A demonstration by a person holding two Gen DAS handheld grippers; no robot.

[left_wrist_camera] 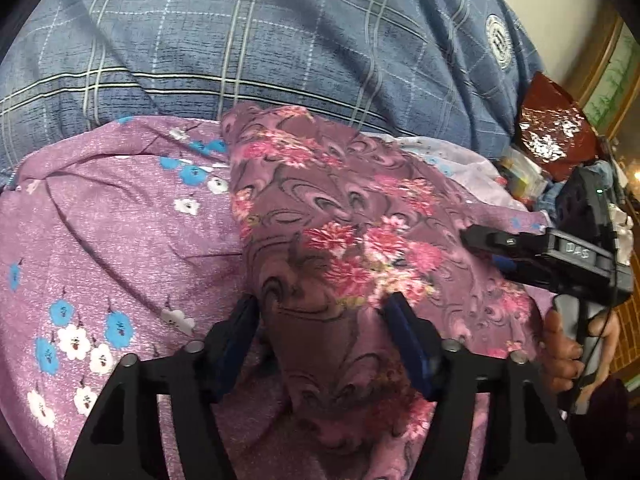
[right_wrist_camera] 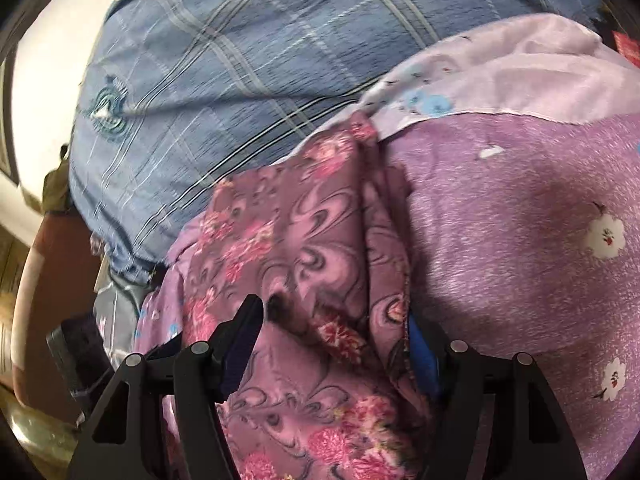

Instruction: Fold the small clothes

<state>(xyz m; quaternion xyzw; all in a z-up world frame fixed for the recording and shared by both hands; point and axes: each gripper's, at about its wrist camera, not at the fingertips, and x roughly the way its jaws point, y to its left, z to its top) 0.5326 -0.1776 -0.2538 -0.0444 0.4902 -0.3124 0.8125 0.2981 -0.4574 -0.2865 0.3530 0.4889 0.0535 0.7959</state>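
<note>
On the purple flowered bedsheet (left_wrist_camera: pixel 100 240), your left gripper (left_wrist_camera: pixel 320 320) and right gripper (right_wrist_camera: pixel 336 328) both straddle the rumpled floral garment (left_wrist_camera: pixel 340 208), jaws parted, apparently gripping nothing; folding looks barely begun.

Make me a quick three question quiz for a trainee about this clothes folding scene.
1. True or false: the floral garment lies on a purple flowered sheet.
2. What stands behind the sheet? A) a blue plaid cushion B) a wooden chair C) a mirror
3. Fill in: cloth runs between the fingers of the left gripper and the ____ gripper.

Key: 1 true; 2 A; 3 right.
</note>
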